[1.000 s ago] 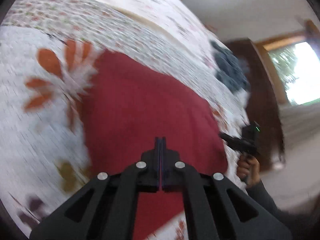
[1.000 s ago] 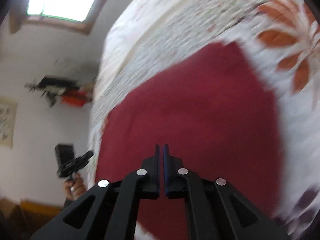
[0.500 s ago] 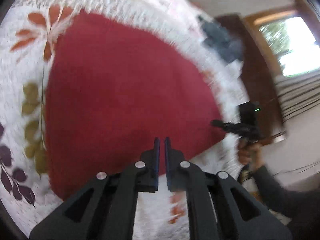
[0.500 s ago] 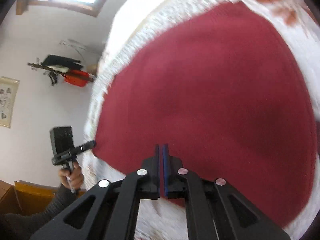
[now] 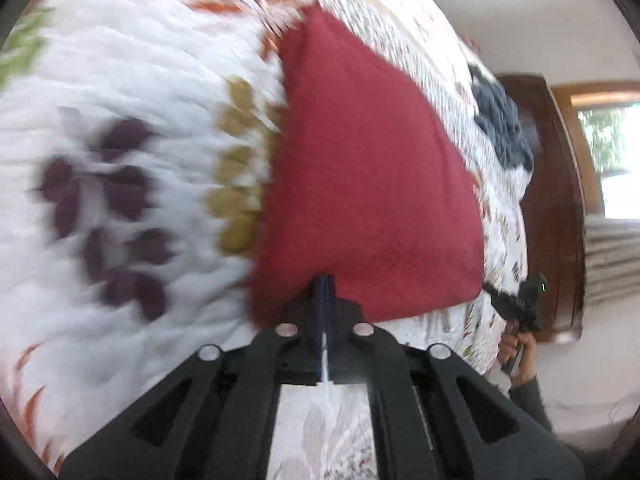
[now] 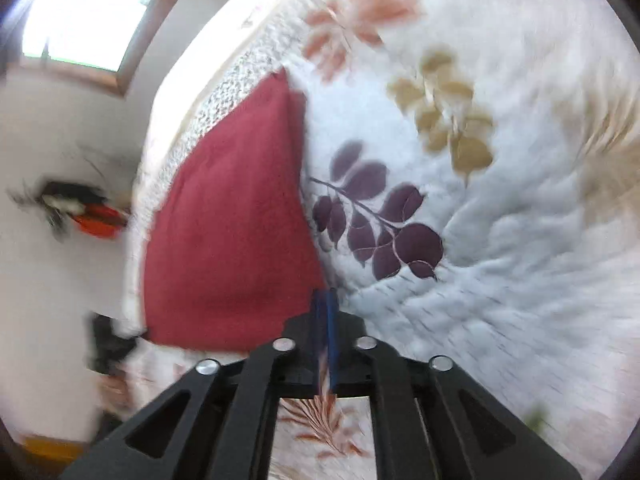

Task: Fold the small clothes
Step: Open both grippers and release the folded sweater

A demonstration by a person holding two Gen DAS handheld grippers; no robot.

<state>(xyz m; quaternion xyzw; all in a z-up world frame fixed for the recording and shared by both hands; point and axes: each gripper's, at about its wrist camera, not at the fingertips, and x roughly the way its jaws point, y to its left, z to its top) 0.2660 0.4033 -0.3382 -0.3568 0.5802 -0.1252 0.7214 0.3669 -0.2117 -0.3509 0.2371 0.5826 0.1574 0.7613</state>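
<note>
My left gripper (image 5: 325,280) and right gripper (image 6: 325,294), jaws pressed together, each pinch a near edge of the red cloth (image 5: 360,184) lying on the floral bed quilt (image 6: 500,240).

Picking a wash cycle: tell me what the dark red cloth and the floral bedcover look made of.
Dark red cloth: soft knit or fleece-like fabric, matte; fuzzy surface, no sheen, though blur hides the weave. White floral bedcover: quilted, probably cotton, matte; stitched ripples and printed leaves show.
</note>
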